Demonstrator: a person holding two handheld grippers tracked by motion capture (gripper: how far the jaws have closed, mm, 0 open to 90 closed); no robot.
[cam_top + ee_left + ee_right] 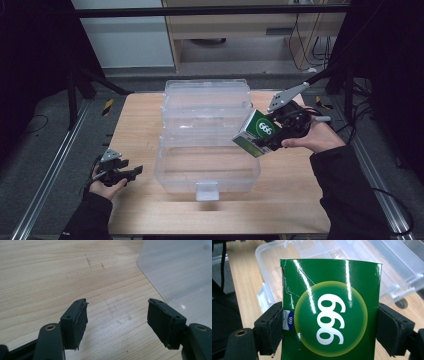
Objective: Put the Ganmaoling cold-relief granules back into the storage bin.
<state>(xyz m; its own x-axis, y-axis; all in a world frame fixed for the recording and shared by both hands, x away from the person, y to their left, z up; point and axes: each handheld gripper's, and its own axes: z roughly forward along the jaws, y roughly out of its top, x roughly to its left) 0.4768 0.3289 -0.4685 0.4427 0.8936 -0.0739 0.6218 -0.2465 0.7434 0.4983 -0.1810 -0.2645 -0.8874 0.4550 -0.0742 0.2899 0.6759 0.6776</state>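
A green box printed with white "999" figures hangs over the right edge of the clear plastic bin, and my right gripper is shut on it. In the right gripper view both pads press the box's sides, with the open bin behind it. My left gripper rests low at the table's left, open, with nothing between its fingers. The bin's corner lies just ahead to the right of that gripper.
The bin's hinged clear lid lies open behind it, toward the table's far edge. Bare wooden table shows to the left of the bin and at the front. A metal rail runs along the left of the table.
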